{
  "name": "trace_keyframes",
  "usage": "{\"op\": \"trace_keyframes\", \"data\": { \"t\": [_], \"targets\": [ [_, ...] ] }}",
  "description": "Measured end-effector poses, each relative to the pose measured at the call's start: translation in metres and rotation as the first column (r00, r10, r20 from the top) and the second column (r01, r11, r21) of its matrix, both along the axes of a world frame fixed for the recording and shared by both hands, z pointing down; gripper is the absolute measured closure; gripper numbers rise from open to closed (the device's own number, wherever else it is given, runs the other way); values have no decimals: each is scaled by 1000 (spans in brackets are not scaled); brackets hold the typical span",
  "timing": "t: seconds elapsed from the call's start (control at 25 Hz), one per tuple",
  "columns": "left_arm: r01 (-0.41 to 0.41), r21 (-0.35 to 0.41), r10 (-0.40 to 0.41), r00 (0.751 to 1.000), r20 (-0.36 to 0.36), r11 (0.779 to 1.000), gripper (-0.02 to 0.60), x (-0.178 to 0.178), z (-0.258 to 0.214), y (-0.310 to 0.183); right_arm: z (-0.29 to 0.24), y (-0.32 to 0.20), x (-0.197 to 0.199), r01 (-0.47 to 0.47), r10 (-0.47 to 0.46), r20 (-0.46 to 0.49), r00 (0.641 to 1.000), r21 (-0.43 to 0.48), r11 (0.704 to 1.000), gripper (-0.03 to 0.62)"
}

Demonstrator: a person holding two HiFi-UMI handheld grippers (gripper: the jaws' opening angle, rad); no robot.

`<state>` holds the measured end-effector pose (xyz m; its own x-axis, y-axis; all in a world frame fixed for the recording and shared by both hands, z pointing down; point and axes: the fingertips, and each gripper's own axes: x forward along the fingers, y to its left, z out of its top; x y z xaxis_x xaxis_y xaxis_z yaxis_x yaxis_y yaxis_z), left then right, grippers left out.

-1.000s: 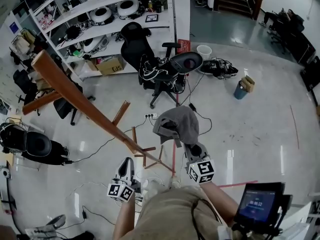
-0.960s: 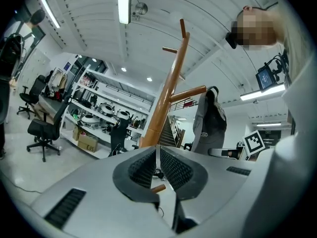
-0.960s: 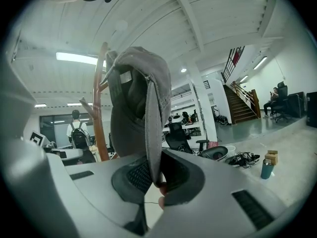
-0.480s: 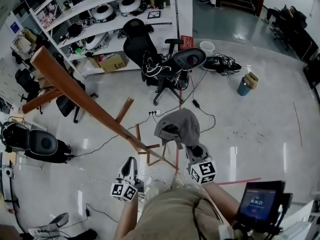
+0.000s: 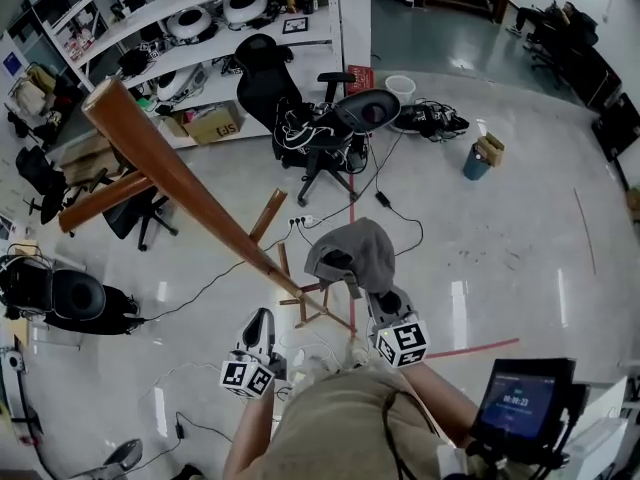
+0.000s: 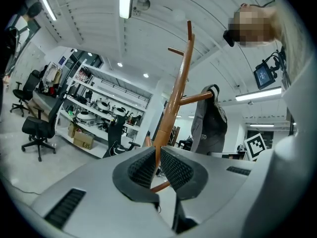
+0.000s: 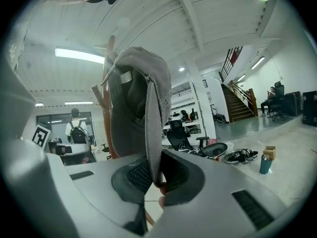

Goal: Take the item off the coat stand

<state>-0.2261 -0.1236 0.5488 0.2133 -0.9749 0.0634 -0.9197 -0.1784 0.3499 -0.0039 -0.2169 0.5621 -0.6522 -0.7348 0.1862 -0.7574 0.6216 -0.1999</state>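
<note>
Since the right gripper [image 7: 152, 175] is the one on the item, step in hand: lifting the grey fabric cap [image 5: 352, 253] clear of its peg (my judgement).
Right claw: clenched on the cap's brim; the thin grey edge runs down between the ribbed pads.
Left claw: left gripper [image 6: 157, 165] has its jaws drawn together to a slit with nothing between them; the pole shows beyond the slit, not in it.
Stand: brown wooden coat stand [image 5: 180, 183] with angled pegs, upright on the pale glossy floor [image 5: 500, 258]; strongly foreshortened in the head view.
Item location: at the outer end of a side peg [image 6: 195, 98], on the person's right of the pole, directly ahead of the right gripper. Crown up, brim hanging down. In the left gripper view its top lies at the peg tip; whether it is hooked over or just clear, I cannot tell.
Handling (judged): light; crown soft and limp; brim thin and stiffer, so it takes a pinch well. Not fragile, not slippery.
Hold point: the brim, as taken now; a crown grip would only bunch cloth.
Next move calls for: raising the cap and drawing it outward along the peg, so the back strap does not snag.
Risk: the stand looks light and a snag could tip it; the left gripper is near the foot of the pole and could steady it.
Surroundings: black office chair [image 5: 300, 118] and white shelving [image 5: 230, 28], both well apart from the stand.
</note>
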Motion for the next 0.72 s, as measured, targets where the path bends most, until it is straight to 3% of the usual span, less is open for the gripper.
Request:
{"op": "trace_keyframes", "data": {
  "t": [0.72],
  "targets": [
    [-84,-40,84,996,3,996,561,-21,34,-6,28,22,-6,-97,96,-52,994,-17,995,566]
  ]
}}
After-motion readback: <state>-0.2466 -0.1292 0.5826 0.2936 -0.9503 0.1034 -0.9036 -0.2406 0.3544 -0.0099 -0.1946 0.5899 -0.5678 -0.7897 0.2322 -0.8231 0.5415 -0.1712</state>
